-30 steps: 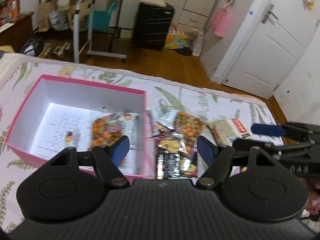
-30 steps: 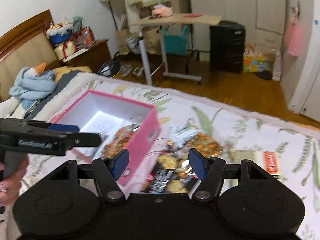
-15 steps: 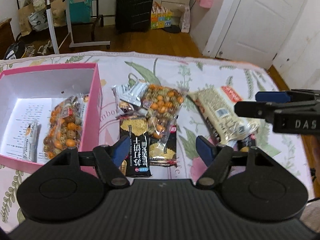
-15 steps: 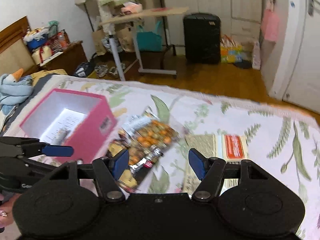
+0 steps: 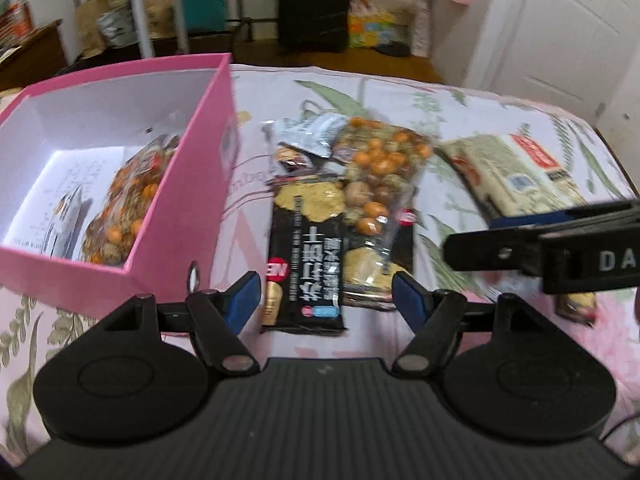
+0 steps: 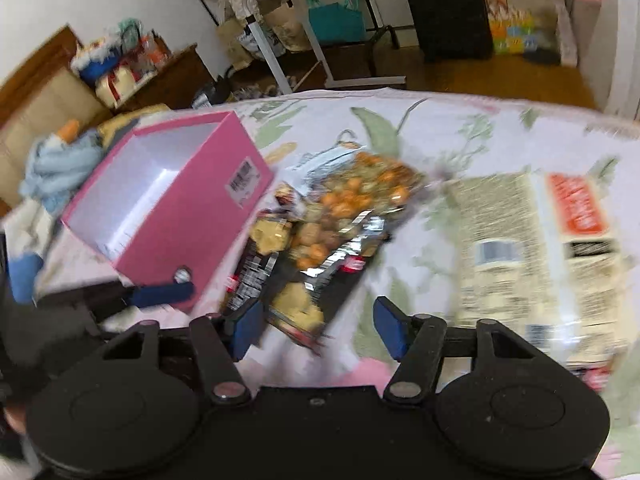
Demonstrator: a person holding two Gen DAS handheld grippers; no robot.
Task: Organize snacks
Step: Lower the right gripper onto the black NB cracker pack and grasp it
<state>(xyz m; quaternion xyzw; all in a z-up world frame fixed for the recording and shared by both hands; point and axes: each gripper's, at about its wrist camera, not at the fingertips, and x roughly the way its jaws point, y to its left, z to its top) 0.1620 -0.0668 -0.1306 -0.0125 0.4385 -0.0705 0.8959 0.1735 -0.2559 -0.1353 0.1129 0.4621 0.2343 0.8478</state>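
A pink box stands on the bed at the left, with a bag of orange snacks and a small packet inside. Beside it lie a black cracker pack, a clear bag of orange and brown nuts, silver packets and a beige pack with a red label. My left gripper hangs open just above the black pack's near end. My right gripper is closing; nothing is pressed between its jaws. It hovers over a second black pack, with the beige pack to its right.
The bed has a floral cover. Beyond its far edge are a wooden floor, a black suitcase, a rolling side table and a white door. A blue soft toy lies behind the pink box.
Both grippers have come down toward the snack pile, which now fills more of each view. The right gripper's jaws have narrowed a little and it has swung right toward the beige pack.
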